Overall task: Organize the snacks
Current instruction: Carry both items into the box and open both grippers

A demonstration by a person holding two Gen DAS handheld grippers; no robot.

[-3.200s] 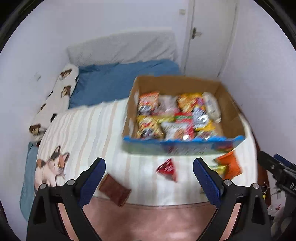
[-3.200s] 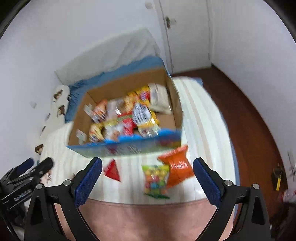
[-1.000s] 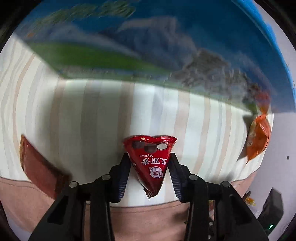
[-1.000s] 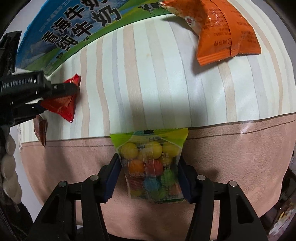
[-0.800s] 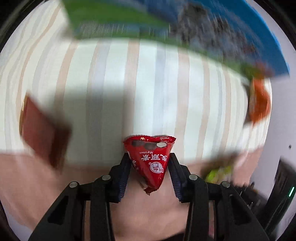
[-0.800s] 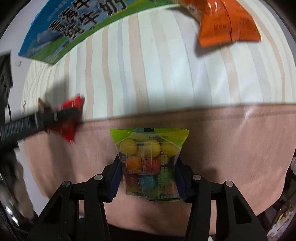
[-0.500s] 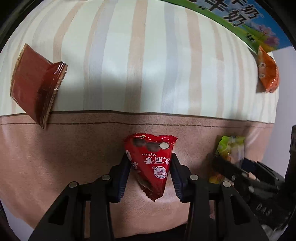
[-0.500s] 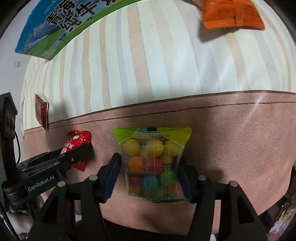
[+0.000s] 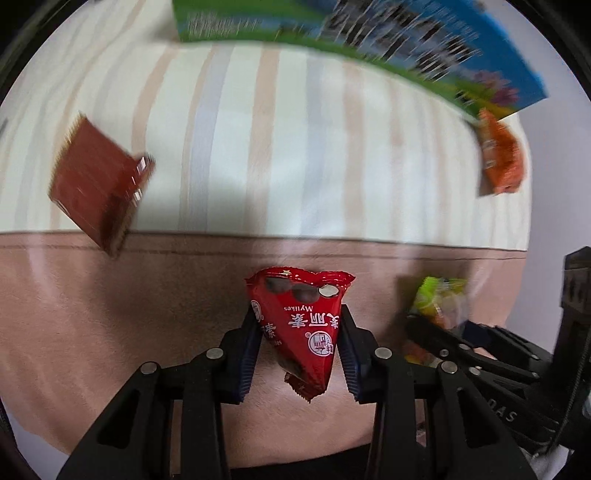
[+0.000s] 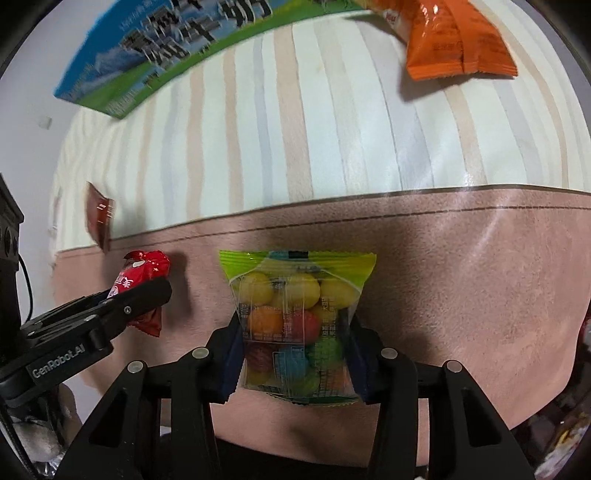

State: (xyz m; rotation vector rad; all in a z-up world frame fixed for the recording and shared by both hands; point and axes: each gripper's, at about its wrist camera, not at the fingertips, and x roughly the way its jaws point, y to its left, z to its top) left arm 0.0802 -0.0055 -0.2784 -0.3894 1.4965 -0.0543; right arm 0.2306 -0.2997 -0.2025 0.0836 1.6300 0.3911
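My left gripper (image 9: 297,345) is shut on a red triangular candy packet (image 9: 301,325) and holds it above the pink edge of the bed. My right gripper (image 10: 293,356) is shut on a clear green-topped bag of coloured gumballs (image 10: 295,321), also lifted. Each gripper shows in the other's view: the left gripper (image 10: 140,295) with its red packet (image 10: 142,275), and the right gripper (image 9: 424,326) with the gumball bag (image 9: 437,302). The blue-and-green snack box (image 10: 162,48) lies ahead at the top of both views (image 9: 332,26).
A brown flat packet (image 9: 98,184) lies on the striped bedcover (image 9: 295,147) to the left; it also shows in the right wrist view (image 10: 99,216). An orange snack bag (image 10: 454,44) lies by the box's right corner (image 9: 500,158).
Both grippers closed on their packets and lifted them back off the striped cover over the pink edge. In the last half second both views tilted up toward the box.
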